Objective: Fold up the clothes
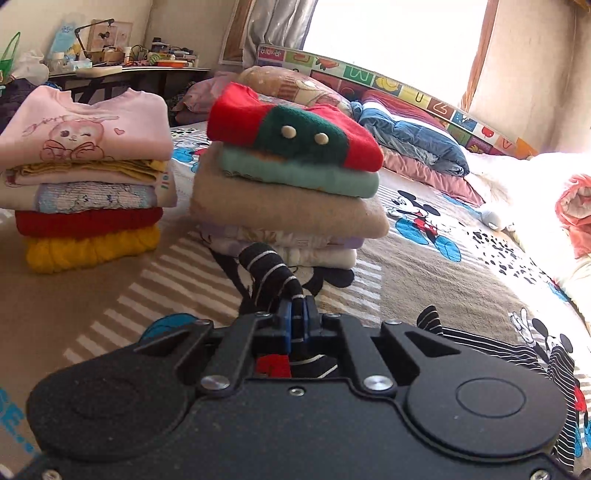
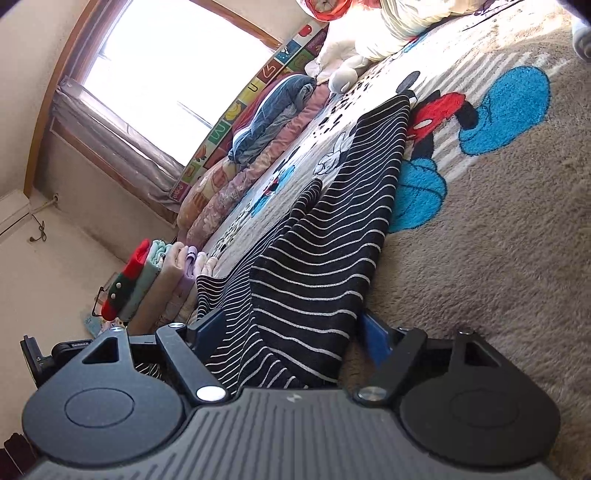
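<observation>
Left gripper: we saw the left gripper (image 1: 297, 314) at lower centre of its view, its blue fingers (image 1: 284, 321) pinched together on a rolled edge of the black striped garment (image 1: 271, 271), which rose in a loop just above the fingertips.
Right gripper: the right gripper (image 2: 291, 332) sat at the bottom of its view with fingers (image 2: 375, 338) spread wide; the black striped garment (image 2: 325, 236) lay between them, and we could not tell whether the pads pressed on it.
Garment: in the right wrist view it stretched from the gripper up toward the centre of the frame, partly rumpled, lying on the Mickey Mouse blanket (image 2: 498, 221).
Right-hand stack: we found a stack of folded clothes (image 1: 291, 199) at centre frame of the left view, just beyond the gripper, topped by a red and green sweater (image 1: 295, 129) with two white buttons.
Left-hand stack: a second stack (image 1: 88, 177) stood at the left of the frame, apart from the first, with a pink bunny-print top (image 1: 85, 125) uppermost and a yellow knit (image 1: 88, 249) at the bottom.
Background: rolled quilts (image 1: 410, 136) lay along an alphabet play mat (image 1: 406, 85) under the window (image 1: 395, 33), upper right; a cluttered desk (image 1: 125, 68) filled the upper left.
</observation>
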A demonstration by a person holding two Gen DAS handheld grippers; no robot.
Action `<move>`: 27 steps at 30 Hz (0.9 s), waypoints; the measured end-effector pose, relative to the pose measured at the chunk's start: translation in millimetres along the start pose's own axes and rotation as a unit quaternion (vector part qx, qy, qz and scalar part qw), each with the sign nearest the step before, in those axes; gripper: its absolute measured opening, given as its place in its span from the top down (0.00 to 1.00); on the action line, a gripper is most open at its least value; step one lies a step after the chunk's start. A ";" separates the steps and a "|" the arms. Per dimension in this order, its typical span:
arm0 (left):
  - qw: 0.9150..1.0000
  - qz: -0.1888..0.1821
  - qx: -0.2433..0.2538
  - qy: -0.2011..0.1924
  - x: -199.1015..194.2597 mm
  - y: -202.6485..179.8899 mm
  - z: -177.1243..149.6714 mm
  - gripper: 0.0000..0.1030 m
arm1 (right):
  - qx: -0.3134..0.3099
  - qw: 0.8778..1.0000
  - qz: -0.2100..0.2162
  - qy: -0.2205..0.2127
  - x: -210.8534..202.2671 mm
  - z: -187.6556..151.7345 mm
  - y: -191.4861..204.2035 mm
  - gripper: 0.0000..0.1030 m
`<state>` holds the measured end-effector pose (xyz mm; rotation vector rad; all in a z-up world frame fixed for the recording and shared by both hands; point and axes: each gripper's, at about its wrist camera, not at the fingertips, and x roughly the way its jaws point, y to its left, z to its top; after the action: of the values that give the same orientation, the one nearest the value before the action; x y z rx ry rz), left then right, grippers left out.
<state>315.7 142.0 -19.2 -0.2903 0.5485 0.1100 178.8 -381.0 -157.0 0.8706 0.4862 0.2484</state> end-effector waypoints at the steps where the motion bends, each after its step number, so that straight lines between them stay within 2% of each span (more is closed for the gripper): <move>1: 1.000 0.003 0.000 -0.002 -5.0 5.3 -0.3 0.97 | -0.001 1.000 0.000 -0.001 -0.1 -0.4 -0.1 0.26; 12: 0.999 0.030 -0.021 -0.010 -42.5 55.7 -17.1 0.97 | -0.031 0.999 -0.016 -0.004 4.2 -4.6 7.4 0.24; 17: 0.999 0.024 -0.024 -0.013 -44.0 74.9 -26.6 0.97 | -0.042 0.999 -0.022 -0.005 6.5 -6.3 10.5 0.22; 18: 0.999 0.026 -0.023 -0.007 -40.8 78.3 -30.2 0.96 | -0.044 0.999 -0.023 -0.006 6.5 -7.0 11.1 0.22; 20: 0.996 0.052 -0.048 0.056 -22.5 93.3 -43.8 0.94 | -0.047 0.999 -0.024 -0.006 6.4 -7.7 11.9 0.22; 22: 0.989 0.091 -0.073 0.094 -13.2 108.5 -58.6 0.84 | -0.045 0.999 -0.022 -0.007 5.5 -7.5 11.1 0.22; 25: 0.986 0.108 -0.099 0.083 -21.0 125.2 -70.6 0.76 | -0.040 0.999 -0.018 -0.008 4.3 -7.6 9.7 0.22; 27: 0.986 0.109 -0.102 0.070 -26.8 130.5 -68.2 0.75 | -0.043 0.999 -0.017 -0.010 4.0 -8.6 10.0 0.22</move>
<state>235.5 245.2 -92.1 -0.4399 0.7100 0.3611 177.8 -367.4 -155.1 0.7787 0.4688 0.2272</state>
